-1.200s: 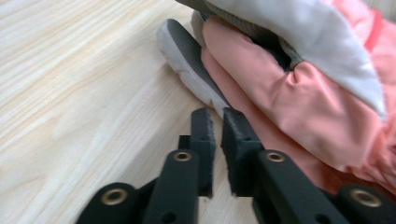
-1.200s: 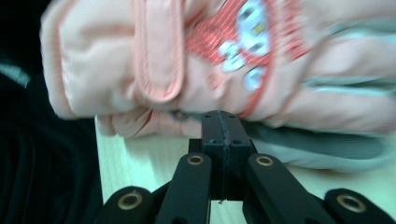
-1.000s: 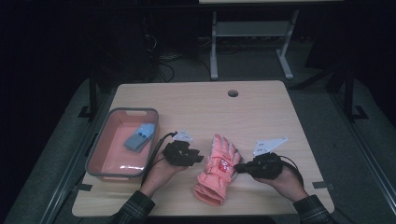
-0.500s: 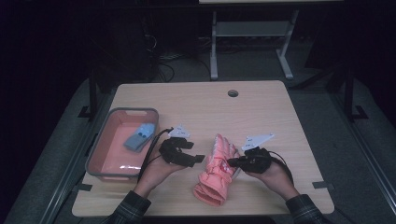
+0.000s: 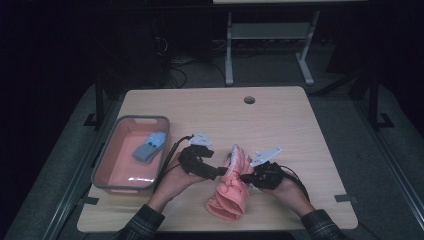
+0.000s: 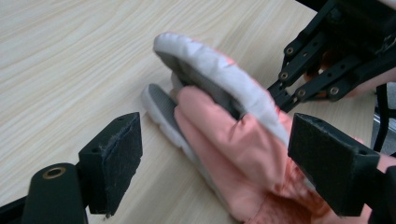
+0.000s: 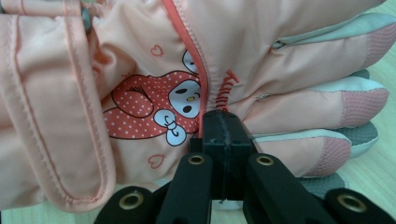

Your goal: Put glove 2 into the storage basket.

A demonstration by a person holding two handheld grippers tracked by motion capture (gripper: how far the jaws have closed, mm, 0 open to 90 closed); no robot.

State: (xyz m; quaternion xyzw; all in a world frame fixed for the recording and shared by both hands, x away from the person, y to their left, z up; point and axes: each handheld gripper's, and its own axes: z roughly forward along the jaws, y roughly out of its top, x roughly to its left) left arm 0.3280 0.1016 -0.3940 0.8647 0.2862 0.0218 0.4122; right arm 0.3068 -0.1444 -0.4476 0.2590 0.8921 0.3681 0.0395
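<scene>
A pink glove (image 5: 231,186) with a cartoon print lies near the table's front edge, its right side lifted and turned toward the left. My right gripper (image 5: 243,176) is shut on the glove (image 7: 154,60) at the seam beside the print, as its own view (image 7: 223,130) shows. My left gripper (image 5: 220,172) stands open at the glove's left side. In the left gripper view its pads (image 6: 114,161) stand wide apart on either side of the glove's grey-tipped fingers (image 6: 219,79), and the right gripper (image 6: 282,95) shows behind them.
A pink tray (image 5: 107,157) with a grey rim stands at the front left of the wooden table (image 5: 210,110), with a blue object (image 5: 150,146) inside it. A round cable hole (image 5: 249,100) sits near the table's far edge. Dark floor and a white stand lie beyond.
The glove lay flat and open; now its right side is raised and tipped leftward. My right gripper moved left and pinched it. My left gripper came in against its left side.
</scene>
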